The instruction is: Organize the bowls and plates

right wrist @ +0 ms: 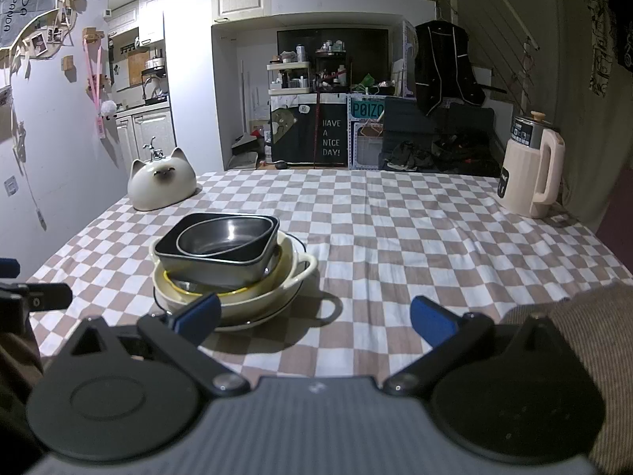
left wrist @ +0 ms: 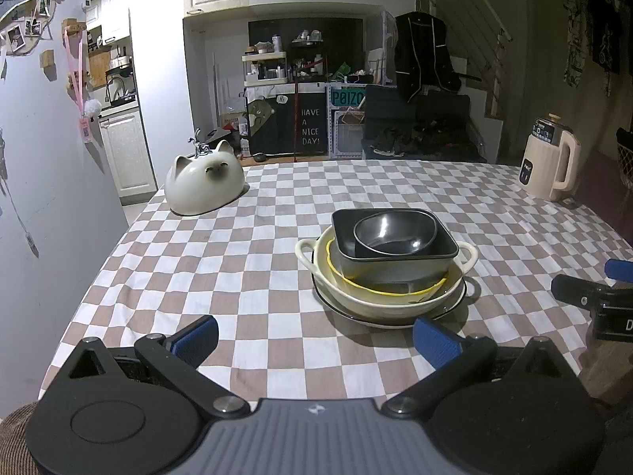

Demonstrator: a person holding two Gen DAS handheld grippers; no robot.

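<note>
The dishes are already nested in one stack (left wrist: 385,269) on the checked table (left wrist: 237,269), nearer its front edge than its far one. At the bottom lies a flat plate (left wrist: 395,318), in it a cream bowl with side handles (left wrist: 379,297), then a yellow-rimmed bowl (left wrist: 395,288), a dark square dish (left wrist: 395,253) and a small dark bowl (left wrist: 395,233) on top.

The stack lies ahead and to the right of the left hand-held gripper (left wrist: 316,336), and ahead and to the left of the right hand-held gripper (right wrist: 314,316), so it stands between them, about equally near each. The handles point left and right.

Both are spread wide, hold nothing, and sit low and level near the front edge.
</note>
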